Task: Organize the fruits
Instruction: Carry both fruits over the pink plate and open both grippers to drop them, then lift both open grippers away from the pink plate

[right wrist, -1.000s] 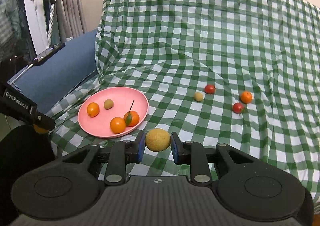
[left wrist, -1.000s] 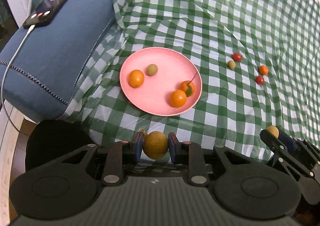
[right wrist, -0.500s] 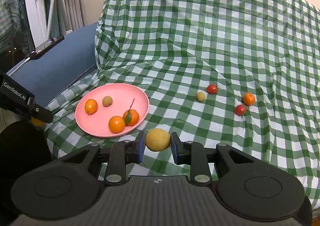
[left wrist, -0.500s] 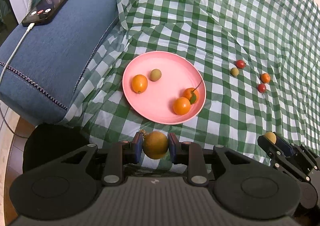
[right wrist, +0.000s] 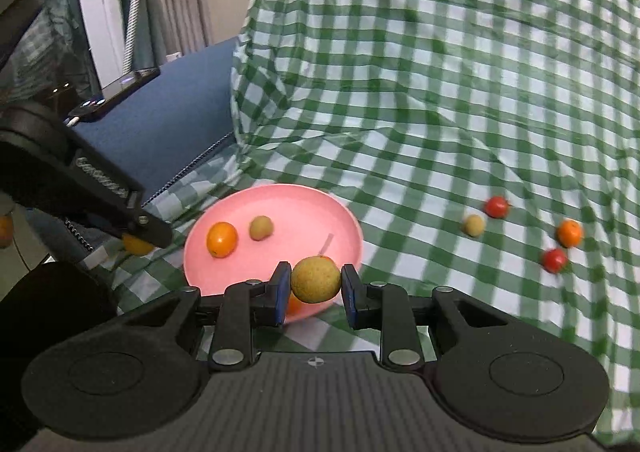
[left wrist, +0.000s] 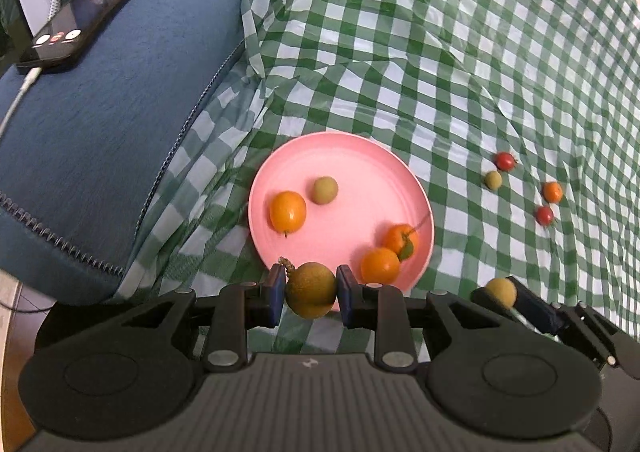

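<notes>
We carry two round fruits at the pink plate's near edge.

Our left gripper (left wrist: 310, 289) pinches a brownish-green fruit (left wrist: 311, 289) over the plate (left wrist: 372, 168) rim; our right gripper (right wrist: 315, 279) pinches a yellow fruit (right wrist: 315, 278) (slightly blurred) just above that rim. Three oranges and one small green fruit sit on the plate; four small fruits lie right of it on the checked cloth (left wrist: 440, 52).

Colours and patterns in my view

My left gripper (left wrist: 311, 289) has blue pads on a brown-yellow fruit (left wrist: 311, 289); my right gripper (right wrist: 316, 279) likewise, on a yellow fruit (right wrist: 316, 279). Plate (left wrist: 360, 156): pink. Cloth (left wrist: 440, 52): green-and-white check. Cushion (left wrist: 100, 112): dark blue. Loose fruits: red, orange, olive.
</notes>
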The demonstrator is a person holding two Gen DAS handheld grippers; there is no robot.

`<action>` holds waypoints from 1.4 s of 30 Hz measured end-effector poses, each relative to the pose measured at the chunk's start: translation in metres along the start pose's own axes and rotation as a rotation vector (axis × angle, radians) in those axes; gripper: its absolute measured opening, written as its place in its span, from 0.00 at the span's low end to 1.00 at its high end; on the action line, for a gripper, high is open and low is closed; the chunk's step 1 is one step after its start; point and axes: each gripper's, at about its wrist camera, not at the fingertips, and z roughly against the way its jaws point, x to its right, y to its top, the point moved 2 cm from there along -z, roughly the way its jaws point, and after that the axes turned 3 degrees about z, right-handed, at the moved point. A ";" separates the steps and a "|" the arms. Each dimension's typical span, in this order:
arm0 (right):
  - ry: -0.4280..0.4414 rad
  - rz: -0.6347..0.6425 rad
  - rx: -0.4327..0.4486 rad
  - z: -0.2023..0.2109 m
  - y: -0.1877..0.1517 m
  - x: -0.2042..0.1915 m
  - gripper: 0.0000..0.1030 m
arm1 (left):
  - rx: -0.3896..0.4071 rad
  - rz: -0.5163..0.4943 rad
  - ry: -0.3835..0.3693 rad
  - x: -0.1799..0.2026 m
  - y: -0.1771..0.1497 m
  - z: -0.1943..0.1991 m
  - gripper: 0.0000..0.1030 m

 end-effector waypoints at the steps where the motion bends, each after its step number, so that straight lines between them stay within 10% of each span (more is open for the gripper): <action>1: 0.006 0.006 -0.001 -0.006 0.003 -0.001 0.27 | -0.005 0.004 0.000 0.000 0.004 -0.005 0.29; 25: 0.031 0.097 -0.090 -0.109 0.011 -0.004 0.27 | -0.106 -0.023 -0.012 0.010 0.044 -0.107 0.29; 28: 0.022 0.085 -0.089 -0.113 0.014 0.000 0.44 | -0.019 -0.051 -0.041 0.012 0.050 -0.098 0.55; 30: 0.011 0.074 -0.068 -0.108 0.017 0.003 0.62 | 0.068 -0.051 -0.026 0.010 0.054 -0.082 1.00; 34: -0.029 0.055 -0.054 -0.085 0.015 0.006 0.89 | 0.183 -0.050 0.010 -0.002 0.049 -0.046 1.00; 42: -0.027 -0.041 -0.111 -0.023 -0.016 0.003 0.94 | 0.071 0.022 0.165 -0.031 -0.021 -0.018 1.00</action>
